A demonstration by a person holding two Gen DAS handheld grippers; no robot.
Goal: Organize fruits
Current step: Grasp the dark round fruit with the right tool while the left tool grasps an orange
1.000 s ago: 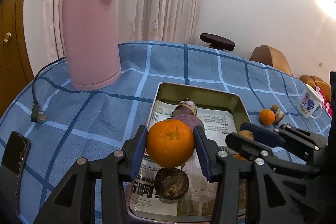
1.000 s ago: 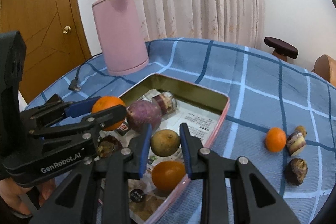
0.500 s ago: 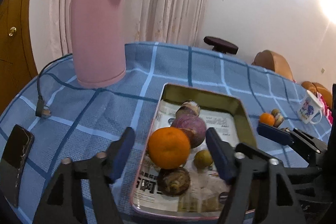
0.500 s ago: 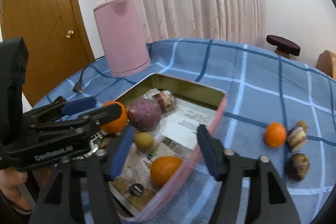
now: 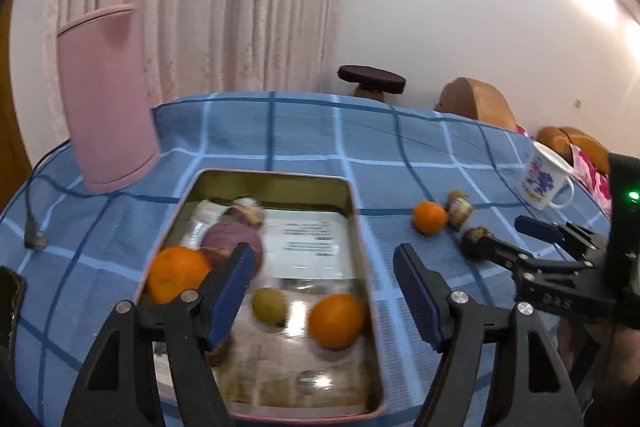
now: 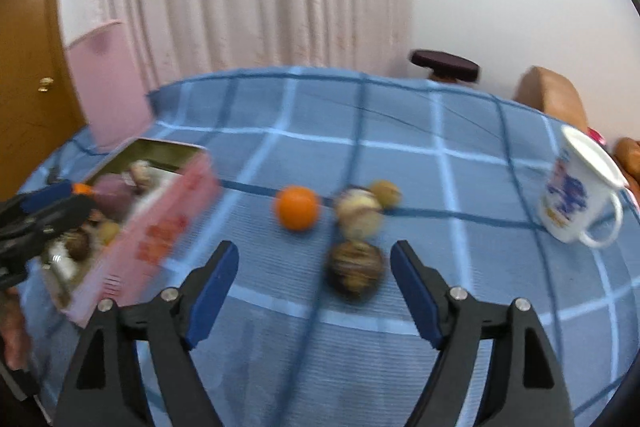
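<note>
A metal tray (image 5: 276, 183) with pink sides (image 6: 160, 231) lies on the blue checked tablecloth. It holds an orange (image 5: 178, 277), a purple round fruit (image 5: 232, 239), a small yellow-green fruit (image 5: 270, 305) and another orange (image 5: 338, 319). My left gripper (image 5: 324, 291) is open and empty above the tray. On the cloth to the right lie a small orange (image 6: 297, 207), a cut pale piece (image 6: 358, 213) and a dark brown round fruit (image 6: 355, 269). My right gripper (image 6: 314, 287) is open and empty, just in front of them.
A pink kettle (image 5: 106, 99) stands at the back left with its cord (image 5: 36, 195) trailing over the cloth. A white printed mug (image 6: 580, 195) stands at the right. A black phone (image 5: 10, 303) lies at the left edge.
My left gripper opened and left its orange in the tray, then drew back. My right gripper opened off the yellow-green fruit and swung right to the loose fruits on the cloth.
</note>
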